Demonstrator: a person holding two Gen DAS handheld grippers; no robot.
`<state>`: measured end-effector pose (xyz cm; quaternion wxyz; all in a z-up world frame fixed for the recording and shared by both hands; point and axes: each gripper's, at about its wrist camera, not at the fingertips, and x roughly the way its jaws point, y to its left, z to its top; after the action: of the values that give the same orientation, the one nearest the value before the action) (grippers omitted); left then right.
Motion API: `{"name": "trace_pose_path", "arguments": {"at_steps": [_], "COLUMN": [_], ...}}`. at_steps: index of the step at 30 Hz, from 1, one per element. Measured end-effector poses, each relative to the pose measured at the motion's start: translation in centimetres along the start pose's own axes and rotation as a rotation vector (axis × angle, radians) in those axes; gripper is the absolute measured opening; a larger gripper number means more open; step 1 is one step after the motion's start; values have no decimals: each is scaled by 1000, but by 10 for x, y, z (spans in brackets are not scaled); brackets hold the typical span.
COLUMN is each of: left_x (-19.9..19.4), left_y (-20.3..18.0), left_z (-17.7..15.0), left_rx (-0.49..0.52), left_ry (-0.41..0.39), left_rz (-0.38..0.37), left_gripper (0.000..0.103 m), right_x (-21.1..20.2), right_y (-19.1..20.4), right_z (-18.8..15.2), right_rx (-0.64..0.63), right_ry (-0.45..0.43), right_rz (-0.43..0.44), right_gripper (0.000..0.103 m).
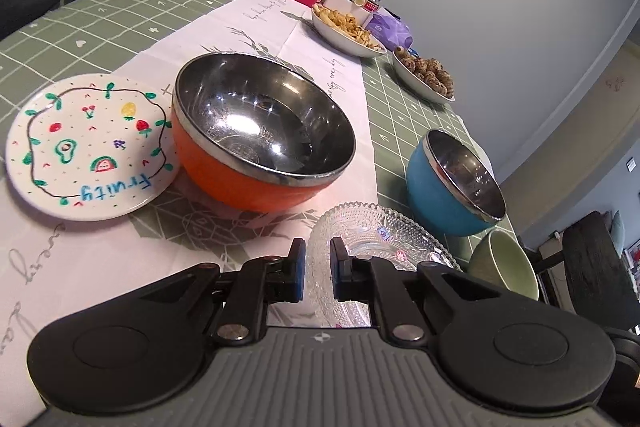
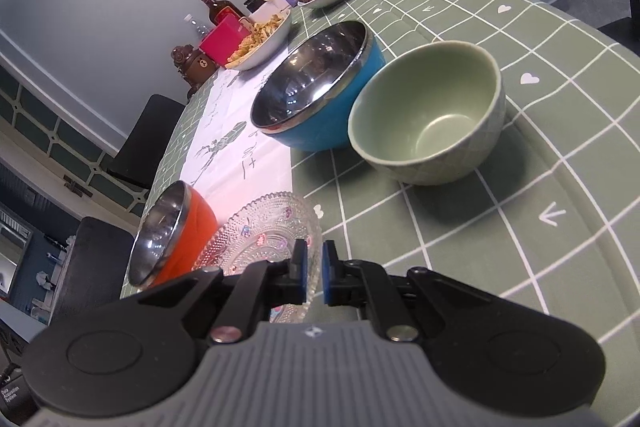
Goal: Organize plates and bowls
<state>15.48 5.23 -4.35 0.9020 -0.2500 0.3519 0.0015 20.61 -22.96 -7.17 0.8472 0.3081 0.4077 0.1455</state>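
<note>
Glass plate (image 2: 264, 235) lay nearest, its rim pinched between the right gripper (image 2: 314, 277) pads; left gripper (image 1: 318, 269) hovered narrowly parted over it. Brittle, slick (best held by the beaded rim). Beyond stood the orange bowl (image 1: 256, 135).

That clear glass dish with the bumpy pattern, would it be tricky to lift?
Probably. The glass dish looks rigid and breakable, so a hard squeeze or a knock could chip it. Its beaded rim may give the right gripper some hold, though glass tends to be slippery. It sits low and wide, unlikely to tip.
</note>
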Motion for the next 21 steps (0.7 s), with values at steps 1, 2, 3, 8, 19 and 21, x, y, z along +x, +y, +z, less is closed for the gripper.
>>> {"name": "trace_pose_path", "arguments": {"at_steps": [1,2,3,8,19,21], "left_x": [-4,-8,-11,-30,-78,-88], "left_y": [-1,-2,-2,1,22,27], "left_z": [-1,-3,-5,-10,-19,-21], "left_rx": [9,15,18,12,-8,-4], "left_ry": [-3,-5,-6,-21,-51,-58], "left_rz": [5,9,10,18,39,49], "left_gripper": [13,13,13,13,13,13], "right_x": [-3,-5,-8,-19,-32,-32], "right_y": [2,2,3,7,24,27], "right_z": [-2,-3,-5,-13,-43,-51], "right_rx": [-5,-6,-4,8,-9,-16], "right_ry": [1,1,3,24,79,92], "right_rz": [-2,-1,0,8,66,76], "right_gripper": [5,5,5,5,5,5]}}
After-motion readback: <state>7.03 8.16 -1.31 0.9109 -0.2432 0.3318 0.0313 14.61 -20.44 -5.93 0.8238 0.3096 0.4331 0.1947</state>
